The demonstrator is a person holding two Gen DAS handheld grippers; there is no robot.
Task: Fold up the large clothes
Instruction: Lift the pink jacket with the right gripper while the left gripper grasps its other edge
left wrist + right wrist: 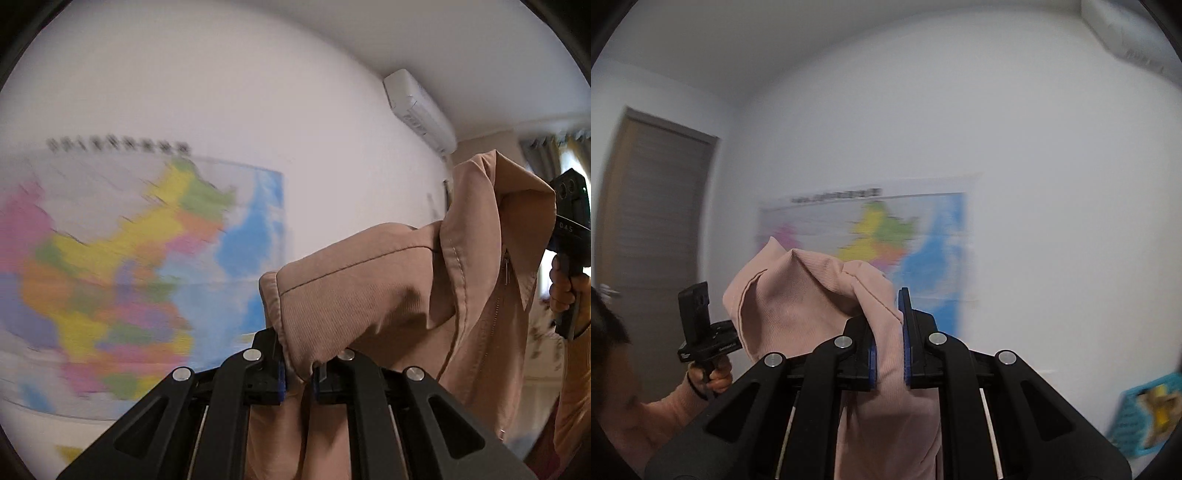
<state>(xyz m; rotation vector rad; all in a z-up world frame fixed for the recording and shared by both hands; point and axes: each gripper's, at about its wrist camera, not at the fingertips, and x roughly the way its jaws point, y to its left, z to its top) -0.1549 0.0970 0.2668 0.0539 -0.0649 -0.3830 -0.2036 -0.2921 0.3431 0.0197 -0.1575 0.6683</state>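
Both grippers, left gripper [298, 373] & right gripper [889, 354], pinching pink jacket [388, 288] edge, held aloft near map wall [1052, 184].

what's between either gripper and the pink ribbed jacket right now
Nothing visible. The left gripper and right gripper each already pinch a fold of the pink ribbed zip-up jacket directly between their fingers, holding it up in the air.

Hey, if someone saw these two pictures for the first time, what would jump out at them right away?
First the pink jacket, held up in the air and bunched between the left gripper and the right gripper, both clamped on its fabric. Behind it, the colourful wall map fills the white wall, blurred. An air conditioner sits high near the ceiling, and a brown door stands at the left of the right wrist view.
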